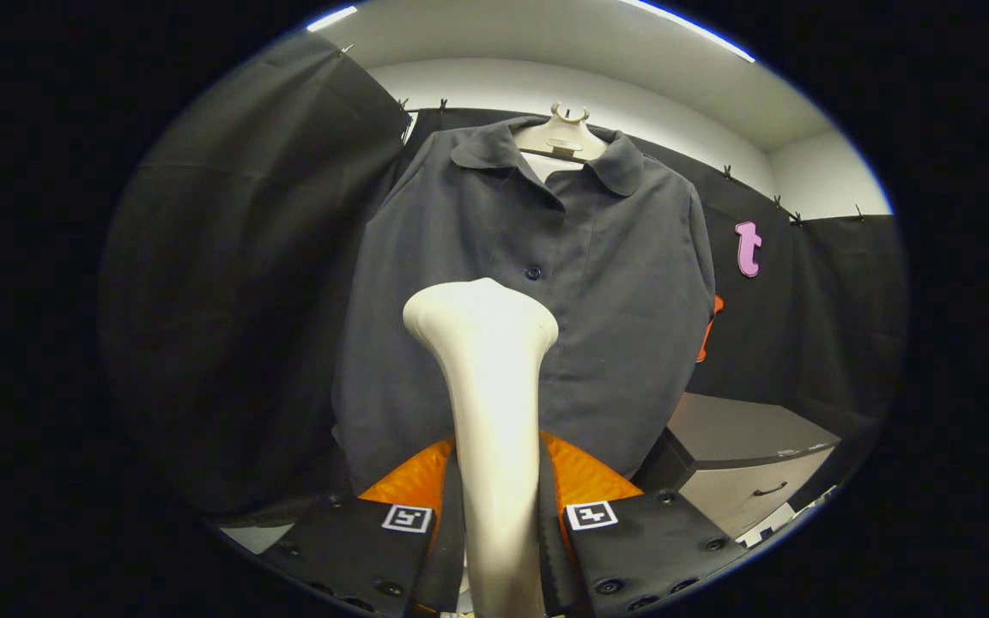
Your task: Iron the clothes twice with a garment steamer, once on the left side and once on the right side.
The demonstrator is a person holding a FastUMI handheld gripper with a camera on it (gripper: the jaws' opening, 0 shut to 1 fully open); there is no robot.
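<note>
A dark grey buttoned shirt [606, 283] hangs on a pale hanger [561, 137] against the booth's black cloth wall. My gripper [499, 506] is shut on the white garment steamer [490, 378], with both fingers pressed against its handle. The steamer's flared head rises just ahead of the fingers and points at the shirt's front, near the button line at mid-chest height. I cannot tell whether the head touches the cloth. The steamer hides the lower middle of the shirt.
A grey cabinet [743, 455] with a drawer handle stands low to the right of the shirt. Black cloth [237, 300] hangs along the left and behind the shirt. A white wall and ceiling show above it.
</note>
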